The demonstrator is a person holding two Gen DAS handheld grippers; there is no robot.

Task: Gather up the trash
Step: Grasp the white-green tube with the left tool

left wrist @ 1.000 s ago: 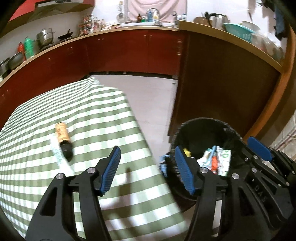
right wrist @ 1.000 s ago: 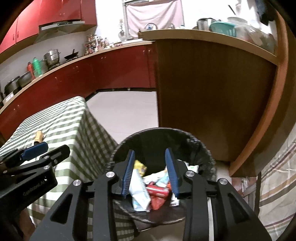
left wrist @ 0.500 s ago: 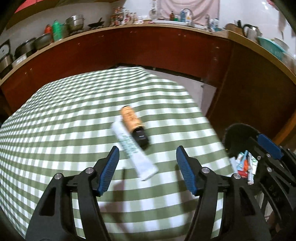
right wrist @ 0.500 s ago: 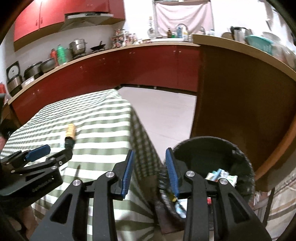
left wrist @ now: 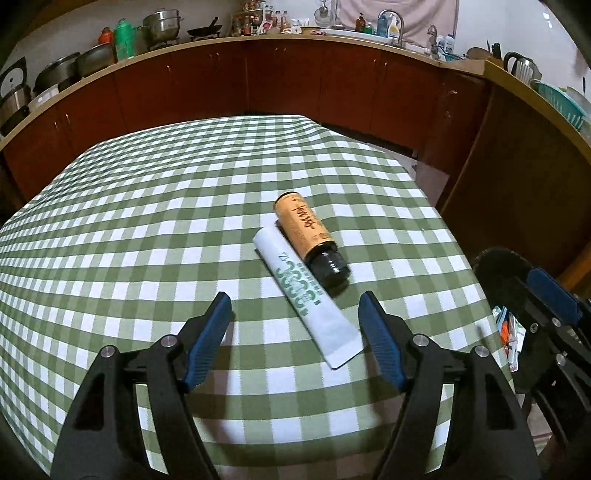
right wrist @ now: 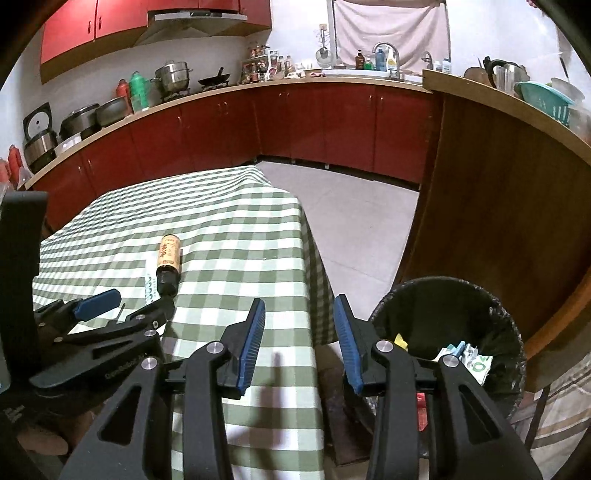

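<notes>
Swinging back from the bin (right wrist: 448,334), the left tool (left wrist: 294,334) now hangs spread and empty over the table's near right corner. Just beyond lies a white tube (left wrist: 306,297) touching a brown bottle (left wrist: 310,238). Straddle the tube's flat end squarely, clear of the bottle. Right tool (right wrist: 299,343) also spread, empty.

A green and white checked cloth (left wrist: 155,229) covers the counter. Behind it runs a long row of dark red cupboards (right wrist: 229,129) with a light wooden top. Pots (right wrist: 173,75) and bottles stand on that top. Red cupboards (right wrist: 92,26) hang high on the white wall. A cloth (right wrist: 388,29) hangs above the sink tap (right wrist: 384,50). The floor (right wrist: 354,221) is pale grey.
</notes>
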